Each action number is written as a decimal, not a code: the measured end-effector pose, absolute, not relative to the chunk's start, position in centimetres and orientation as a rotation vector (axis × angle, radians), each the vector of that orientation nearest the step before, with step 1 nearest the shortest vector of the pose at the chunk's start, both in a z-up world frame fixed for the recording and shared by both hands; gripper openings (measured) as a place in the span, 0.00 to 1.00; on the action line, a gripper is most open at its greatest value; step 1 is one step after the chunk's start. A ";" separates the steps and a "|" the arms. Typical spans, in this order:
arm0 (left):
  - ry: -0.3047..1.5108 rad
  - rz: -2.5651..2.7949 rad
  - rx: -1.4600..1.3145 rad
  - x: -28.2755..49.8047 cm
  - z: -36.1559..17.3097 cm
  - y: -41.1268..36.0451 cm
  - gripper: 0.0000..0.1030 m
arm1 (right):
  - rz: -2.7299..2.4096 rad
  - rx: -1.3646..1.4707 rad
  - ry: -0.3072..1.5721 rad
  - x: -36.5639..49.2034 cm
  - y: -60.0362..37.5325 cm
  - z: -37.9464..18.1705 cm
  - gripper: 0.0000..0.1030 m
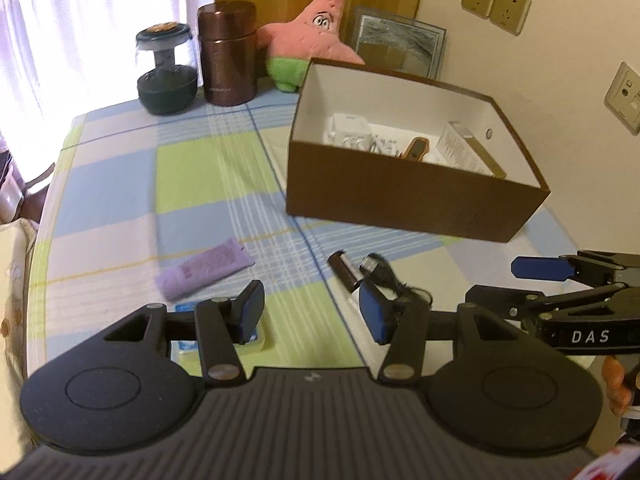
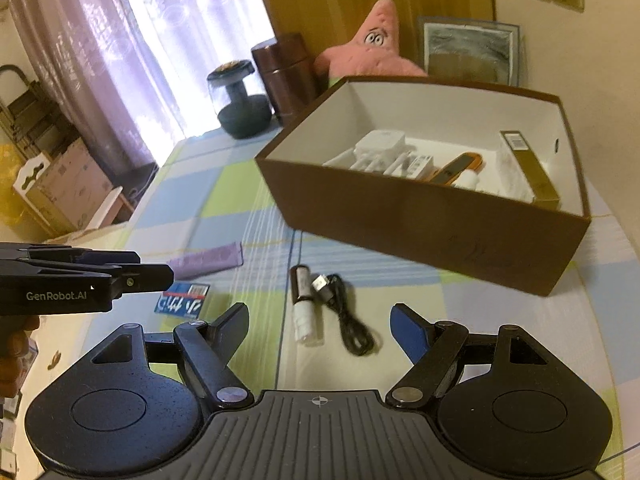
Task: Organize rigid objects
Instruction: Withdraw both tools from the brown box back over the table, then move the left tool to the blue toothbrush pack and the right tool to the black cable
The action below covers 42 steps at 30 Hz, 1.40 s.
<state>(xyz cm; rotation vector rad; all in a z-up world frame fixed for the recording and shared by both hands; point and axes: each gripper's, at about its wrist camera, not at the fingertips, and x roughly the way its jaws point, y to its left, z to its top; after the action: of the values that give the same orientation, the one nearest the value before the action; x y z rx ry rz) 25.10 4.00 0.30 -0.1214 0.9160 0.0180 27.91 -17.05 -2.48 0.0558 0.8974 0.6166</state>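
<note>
I am looking at the loose things lying on the checked cloth of the table (image 2: pixel 224 208), in front of the brown box (image 2: pixel 440 224). A small bottle (image 2: pixel 303 308) with a dark upper half and a white lower half is lying flat, and a coiled black cable (image 2: pixel 344 312) is lying just beside it, its plug end close against the bottle. Further toward the window-side edge, a purple packet (image 1: pixel 204 270) is lying flat, and a blue-and-white card (image 2: pixel 182 300) is sitting near it. The box is standing open toward the wall-side edge, already holding white items, an orange-and-black tool (image 2: pixel 456 170) and a gold carton (image 2: pixel 528 168) leaning against its inner wall.

I am holding the right gripper (image 2: pixel 320 330) above the bottle and cable, its jaws spread wide and gripping nothing. I am keeping the left gripper (image 1: pixel 312 312) over the cloth near the card, its jaws also wide apart and bare.

Along the far edge a dark glass jar (image 1: pixel 166 70), a copper canister (image 1: pixel 229 54) and a pink star plush (image 1: pixel 316 36) are standing in a row.
</note>
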 end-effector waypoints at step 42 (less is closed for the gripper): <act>1.037 0.139 -0.048 26.5 -7.9 6.1 0.47 | 0.636 -0.123 0.958 32.3 -14.1 -10.5 0.38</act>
<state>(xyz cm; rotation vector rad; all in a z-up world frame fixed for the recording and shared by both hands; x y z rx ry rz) 26.49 6.10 -7.95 -0.0479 1.0371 0.1391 32.29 -14.12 -10.52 -0.1227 0.9585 0.6360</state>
